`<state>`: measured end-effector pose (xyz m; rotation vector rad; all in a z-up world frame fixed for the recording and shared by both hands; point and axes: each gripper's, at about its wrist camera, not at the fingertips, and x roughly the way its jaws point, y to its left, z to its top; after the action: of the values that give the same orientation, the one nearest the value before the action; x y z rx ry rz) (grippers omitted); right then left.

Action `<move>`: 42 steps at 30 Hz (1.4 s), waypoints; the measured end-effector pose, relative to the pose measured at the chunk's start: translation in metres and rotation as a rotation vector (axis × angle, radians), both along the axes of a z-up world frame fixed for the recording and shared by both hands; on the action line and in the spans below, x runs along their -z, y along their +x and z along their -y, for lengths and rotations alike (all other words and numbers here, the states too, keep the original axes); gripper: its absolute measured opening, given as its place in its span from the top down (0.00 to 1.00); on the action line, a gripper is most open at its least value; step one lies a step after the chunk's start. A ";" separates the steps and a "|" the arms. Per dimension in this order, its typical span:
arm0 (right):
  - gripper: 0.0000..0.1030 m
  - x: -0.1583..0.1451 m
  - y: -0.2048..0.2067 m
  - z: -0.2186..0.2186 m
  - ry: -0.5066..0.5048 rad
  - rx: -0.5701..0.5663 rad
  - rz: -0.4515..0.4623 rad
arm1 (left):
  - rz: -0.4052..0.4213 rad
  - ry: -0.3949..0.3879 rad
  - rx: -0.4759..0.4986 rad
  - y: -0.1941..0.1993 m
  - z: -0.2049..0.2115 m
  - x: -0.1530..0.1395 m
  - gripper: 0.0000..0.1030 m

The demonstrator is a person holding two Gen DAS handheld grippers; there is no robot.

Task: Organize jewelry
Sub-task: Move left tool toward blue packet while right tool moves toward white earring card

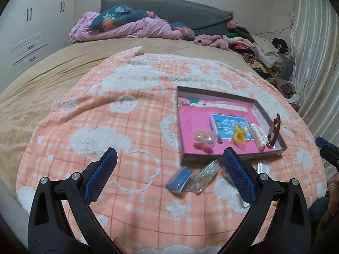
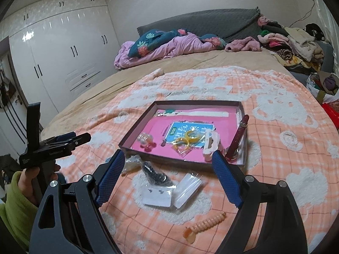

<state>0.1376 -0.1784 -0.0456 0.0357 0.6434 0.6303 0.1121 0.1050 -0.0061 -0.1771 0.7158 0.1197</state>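
A shallow pink-lined box (image 1: 229, 162) (image 2: 135, 131) lies on the orange plaid blanket. In it are pearl hair ties (image 1: 204, 139) (image 2: 146, 140), yellow rings (image 1: 239, 134) (image 2: 188, 139), a white hair clip (image 1: 257, 135) (image 2: 210, 146) and a dark red watch (image 1: 274, 131) (image 2: 238, 136). In front of the box lie a blue item (image 1: 179, 180), clear bags (image 1: 204, 175) (image 2: 187, 190), an earring card (image 2: 156, 196), a black hair piece (image 2: 155, 174) and a peach spiral clip (image 2: 204, 225). My left gripper (image 1: 169, 158) is open and empty above the blanket. My right gripper (image 2: 169, 163) is open and empty above the loose items.
Crumpled pink and floral bedding (image 1: 131, 24) (image 2: 165, 44) and a clothes pile (image 1: 258, 48) (image 2: 292, 42) lie at the bed's far end. White wardrobes (image 2: 63, 48) stand left. The left gripper's body (image 2: 53, 148) shows at the left of the right wrist view.
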 end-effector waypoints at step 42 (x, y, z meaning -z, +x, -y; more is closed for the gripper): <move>0.17 0.097 0.001 -0.071 -0.253 -0.097 -0.102 | -0.180 0.073 0.128 0.012 0.019 0.078 0.59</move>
<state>0.1383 -0.1073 -0.1429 -0.2010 0.8230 0.6394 0.1240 0.0859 -0.0844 -0.0505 0.8987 0.0390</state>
